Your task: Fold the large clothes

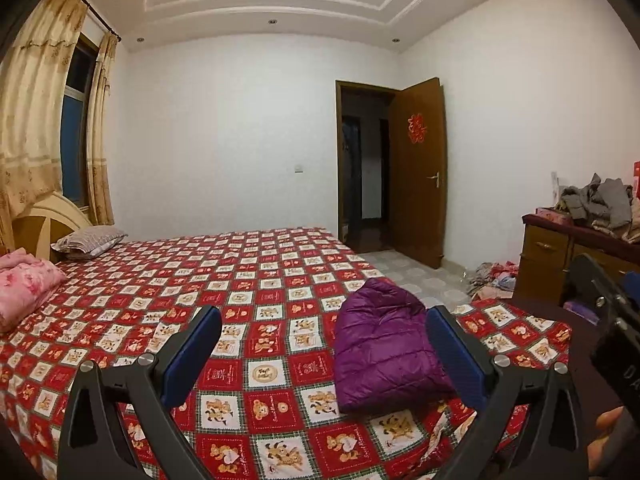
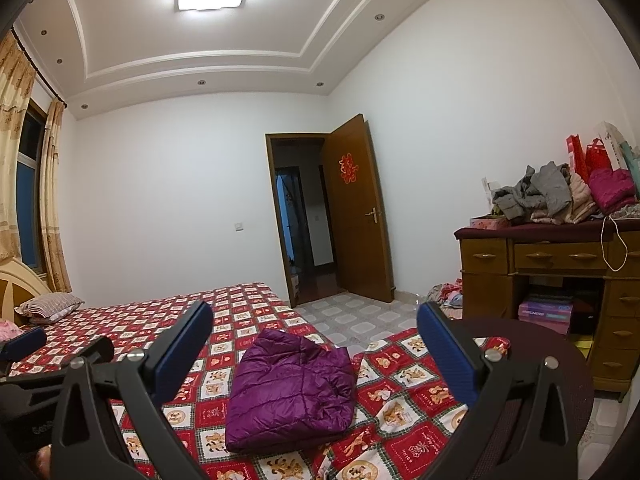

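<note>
A purple quilted jacket [image 1: 384, 348] lies folded into a compact bundle on the red checked bedspread [image 1: 256, 292], near the bed's corner. My left gripper [image 1: 324, 320] is held above the bed, open and holding nothing, with the jacket beside its right finger [image 1: 456, 344]. From the right wrist the same jacket [image 2: 292, 392] sits between and beyond the fingers of my right gripper [image 2: 316, 320], which is open and clear of the cloth. Part of the other gripper shows at the far left [image 2: 24, 344].
A pink folded quilt [image 1: 24, 288] and a striped pillow [image 1: 90, 240] lie at the head of the bed. A wooden desk [image 2: 560, 272] piled with clothes [image 2: 560, 196] stands on the right. More clothes lie on the tiled floor [image 2: 448, 296] near the open door [image 2: 356, 212].
</note>
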Demonstrator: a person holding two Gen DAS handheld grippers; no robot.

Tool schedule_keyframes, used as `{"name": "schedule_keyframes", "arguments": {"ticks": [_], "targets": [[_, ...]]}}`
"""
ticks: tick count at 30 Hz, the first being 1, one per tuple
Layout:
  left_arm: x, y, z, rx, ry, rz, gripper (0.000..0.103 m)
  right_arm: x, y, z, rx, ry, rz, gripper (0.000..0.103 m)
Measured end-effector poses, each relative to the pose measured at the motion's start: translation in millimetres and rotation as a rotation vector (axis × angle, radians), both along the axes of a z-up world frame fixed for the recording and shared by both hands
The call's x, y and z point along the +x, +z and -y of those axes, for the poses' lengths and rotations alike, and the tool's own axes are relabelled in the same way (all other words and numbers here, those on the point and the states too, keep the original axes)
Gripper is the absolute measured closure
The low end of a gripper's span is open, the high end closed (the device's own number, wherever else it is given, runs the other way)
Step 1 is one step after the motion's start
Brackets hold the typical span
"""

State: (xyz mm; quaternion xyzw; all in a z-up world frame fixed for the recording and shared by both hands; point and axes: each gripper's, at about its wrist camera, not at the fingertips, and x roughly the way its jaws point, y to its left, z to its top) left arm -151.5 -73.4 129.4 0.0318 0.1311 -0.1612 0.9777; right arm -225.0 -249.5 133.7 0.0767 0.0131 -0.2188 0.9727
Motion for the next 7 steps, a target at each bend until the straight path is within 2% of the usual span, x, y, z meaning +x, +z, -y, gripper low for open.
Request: {"name": "schedule_keyframes", "arguments": {"ticks": [7], "targets": [[22.8, -12.0, -2.4, 0.014, 0.036, -0.06, 0.001, 8.1, -7.5, 4.2, 0.017, 0.003, -0.022, 0.0]]}}
